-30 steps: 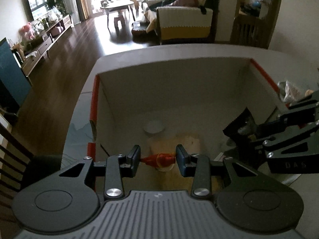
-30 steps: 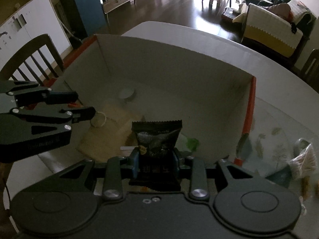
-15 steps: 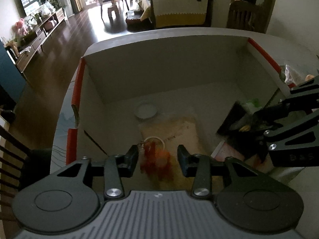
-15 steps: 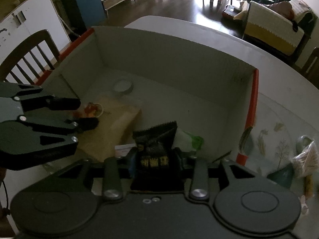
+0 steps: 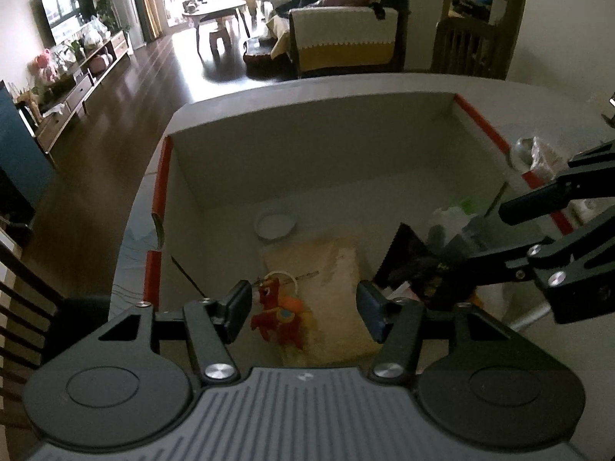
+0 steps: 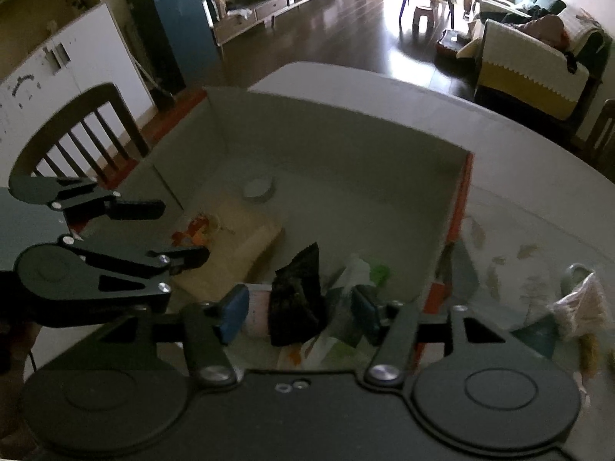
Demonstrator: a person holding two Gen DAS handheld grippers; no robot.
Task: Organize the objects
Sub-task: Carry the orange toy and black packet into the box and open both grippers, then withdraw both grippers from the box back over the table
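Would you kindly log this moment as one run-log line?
left gripper: open above red toy | right gripper: open, black snack packet released | both items in box

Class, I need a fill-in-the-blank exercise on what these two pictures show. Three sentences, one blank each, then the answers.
1. Both the left claw and the right claw are ____, gripping nothing.
2. The red toy lies on a tan ____ inside the box.
3. The black snack packet lies inside the box, and the small white round lid lies nearer the box's ____ wall.

Answers: open; bag; far
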